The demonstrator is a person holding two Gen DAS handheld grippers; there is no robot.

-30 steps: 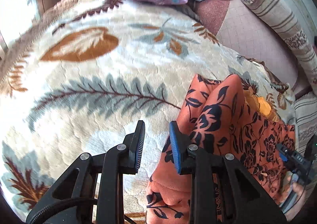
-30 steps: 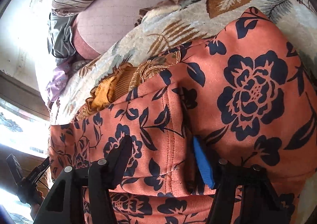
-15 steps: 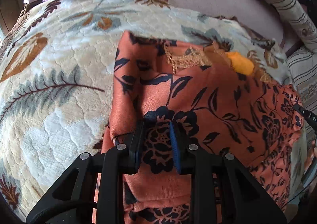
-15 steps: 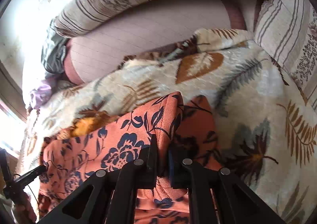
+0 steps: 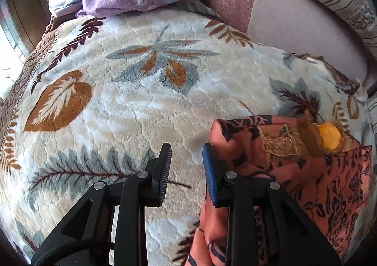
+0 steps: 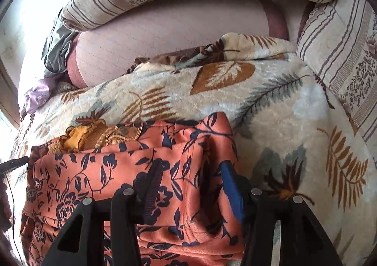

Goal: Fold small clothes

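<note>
**Fold laid down, both tongs let go**

The orange flowered garment (image 6: pixel 132 186) lies on the leaf-patterned blanket (image 5: pixel 132 105), folded over itself, with a mustard-yellow trim (image 5: pixel 328 136) poking out at its far edge. The left gripper (image 5: pixel 186 167) hangs over bare blanket just beside the garment's edge, its jaws apart a little with nothing between them. The right gripper (image 6: pixel 190 186) sits over the folded layer; its jaws are opening, and the raised fold lies between them without being pinched.

What could go wrong: the fold under the right tongs stands up in a ridge rather than lying flat, so it may spring back or slide open once left alone, as the cloth looks slippery. The plush blanket is soft and uneven, which could let the stack slump. If either gripper drags across the cloth while moving off, it could pull the top layer askew.

No brand, label or readable writing shows anywhere.
</note>
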